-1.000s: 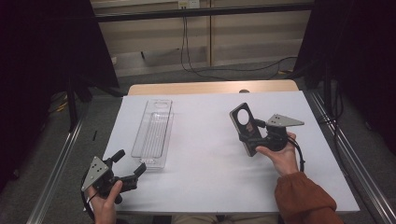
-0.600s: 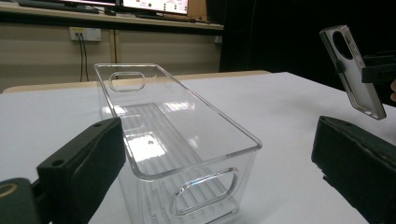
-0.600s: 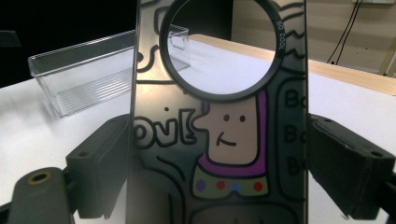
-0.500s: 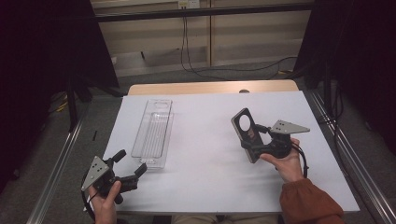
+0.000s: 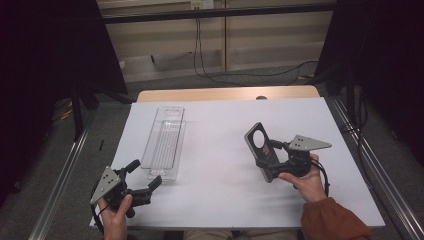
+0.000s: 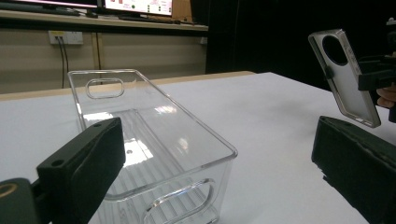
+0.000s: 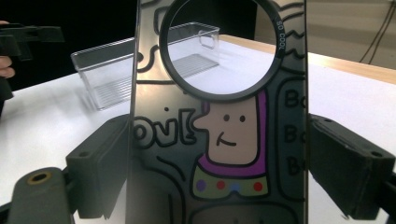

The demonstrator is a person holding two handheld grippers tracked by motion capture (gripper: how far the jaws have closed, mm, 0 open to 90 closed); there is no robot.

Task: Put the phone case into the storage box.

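Note:
A dark phone case with a round camera hole stands upright above the right half of the white table. My right gripper is shut on its lower part. In the right gripper view the case shows a cartoon figure, with a jaw pressed on each side of it by the right gripper. A clear plastic bin lies lengthwise on the left half. My left gripper is open at the bin's near end, at the table's front left. In the left gripper view, the left gripper brackets the bin, with the case at upper right.
A wooden strip runs along the table's far edge. Metal rails flank both sides of the table. Cables hang from a wall socket behind. White surface lies bare between the bin and the case.
The right gripper has carried the case slightly lower and nearer to the person. The left gripper has barely shifted and stays open.

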